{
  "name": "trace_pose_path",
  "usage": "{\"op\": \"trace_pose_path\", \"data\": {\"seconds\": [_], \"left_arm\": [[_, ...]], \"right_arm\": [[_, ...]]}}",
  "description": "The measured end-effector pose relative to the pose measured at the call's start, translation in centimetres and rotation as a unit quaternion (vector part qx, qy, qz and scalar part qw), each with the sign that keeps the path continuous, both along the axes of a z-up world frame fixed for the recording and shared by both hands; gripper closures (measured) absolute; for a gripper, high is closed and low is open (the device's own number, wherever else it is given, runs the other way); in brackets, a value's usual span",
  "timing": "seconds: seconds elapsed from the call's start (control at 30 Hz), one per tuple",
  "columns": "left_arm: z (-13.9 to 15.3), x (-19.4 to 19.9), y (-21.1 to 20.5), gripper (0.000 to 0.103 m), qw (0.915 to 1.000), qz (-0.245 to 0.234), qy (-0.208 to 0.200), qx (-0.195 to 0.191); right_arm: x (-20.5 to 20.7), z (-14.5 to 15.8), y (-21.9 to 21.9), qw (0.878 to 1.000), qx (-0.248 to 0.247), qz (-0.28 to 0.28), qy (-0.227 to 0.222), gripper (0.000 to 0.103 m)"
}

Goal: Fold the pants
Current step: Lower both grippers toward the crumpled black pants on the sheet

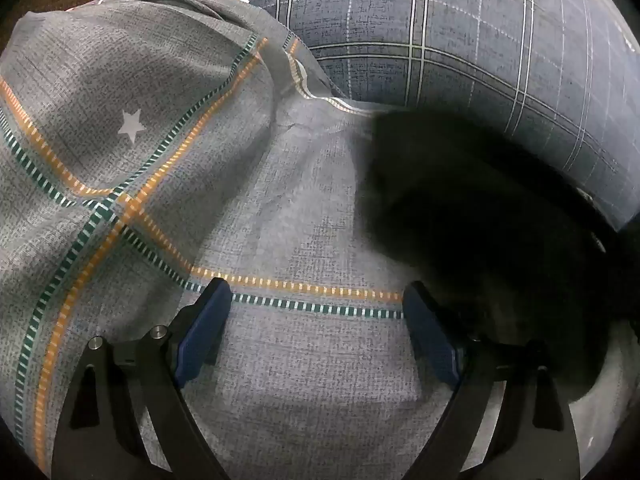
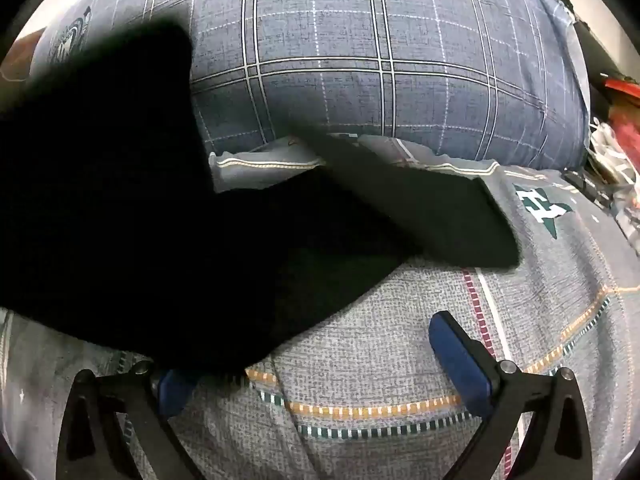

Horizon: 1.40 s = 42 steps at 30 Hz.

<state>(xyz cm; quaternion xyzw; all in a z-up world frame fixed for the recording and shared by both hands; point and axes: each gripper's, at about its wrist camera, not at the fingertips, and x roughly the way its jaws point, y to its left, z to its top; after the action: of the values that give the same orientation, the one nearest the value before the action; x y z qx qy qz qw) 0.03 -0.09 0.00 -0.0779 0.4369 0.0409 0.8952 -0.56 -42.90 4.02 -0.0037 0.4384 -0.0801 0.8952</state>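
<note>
**Mia:** Where are the pants?

**Sam:** They are lying on the bed cover, the grey one with the orange and green stripes. They are black. One leg is sticking out flat toward the right, and another dark part is reaching up toward the blue checked pillow.

**Mia:** Are they getting folded?

**Sam:** I think it is only starting. The pants are looking spread out and a bit bunched, not in a neat pile. Most of the folding is waiting to be done.

**Mia:** What are the grabbers doing?

**Sam:** The left gripper is hanging over the cover with its jaws wide apart, holding nothing. The pants are just beside its right finger. The right gripper is also showing jaws apart. The black cloth is covering the tip of its left finger, so I cannot tell if it is touching.

**Mia:** Can you see the whole pants?

**Sam:** No. They are so dark that seams and the waist are hard to make out, and the left edge is getting cut off.
</note>
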Motion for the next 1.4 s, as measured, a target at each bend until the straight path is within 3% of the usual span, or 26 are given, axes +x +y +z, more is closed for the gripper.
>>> {"op": "trace_pose_path", "data": {"seconds": [0.47,0.63,0.73,0.8,0.87,0.93,0.97,1.03,1.13,1.17,1.23,1.4], "left_arm": [[0.0,0.1,0.1,0.013,1.0,0.0,0.003,-0.002],[0.8,-0.3,0.4,0.013,0.9982,-0.037,0.045,-0.013],[2.2,-2.4,1.2,0.014,0.9997,-0.001,0.023,-0.007],[3.8,-3.4,1.5,0.014,0.9997,0.005,0.023,-0.001],[5.7,-5.3,1.3,0.014,0.9996,0.007,-0.026,0.005],[7.2,-6.7,0.7,0.014,0.9982,0.001,-0.057,0.015],[8.0,-6.9,0.5,0.014,0.9987,-0.005,-0.05,0.013],[8.9,-7.9,-0.2,0.014,0.9978,-0.02,-0.063,0.006],[9.6,-7.7,-1.5,0.014,0.9975,-0.031,-0.064,0.005],[9.5,-7.7,-1.9,0.014,0.9976,-0.034,-0.06,0.0],[9.1,-7.4,-2.6,0.014,0.9982,-0.039,-0.044,-0.011],[7.5,-7.8,-3.9,0.014,0.9969,-0.05,-0.032,-0.052]], "right_arm": [[-0.1,-0.1,0.5,1.0,-0.005,-0.001,0.002,0.0],[0.0,-0.1,0.2,1.0,-0.003,0.0,0.004,0.0],[0.3,0.0,0.3,1.0,-0.013,0.003,0.011,0.0],[0.3,0.1,0.0,1.0,-0.001,0.013,0.016,0.0],[0.2,0.3,0.4,0.998,0.009,0.054,0.033,0.001],[-0.6,0.9,0.9,0.996,0.014,0.079,0.039,0.017],[-1.3,1.3,1.2,0.996,0.025,0.087,0.028,0.024],[-3.1,2.2,2.1,0.991,0.072,0.109,0.004,0.024],[-5.5,3.7,3.8,0.986,0.096,0.132,-0.035,0.024],[-5.9,4.0,4.5,0.985,0.086,0.14,-0.045,0.024],[-8.0,5.6,5.2,0.978,0.131,0.145,-0.079,0.024],[-9.0,5.9,6.3,0.974,0.167,0.137,-0.062,0.024]]}}
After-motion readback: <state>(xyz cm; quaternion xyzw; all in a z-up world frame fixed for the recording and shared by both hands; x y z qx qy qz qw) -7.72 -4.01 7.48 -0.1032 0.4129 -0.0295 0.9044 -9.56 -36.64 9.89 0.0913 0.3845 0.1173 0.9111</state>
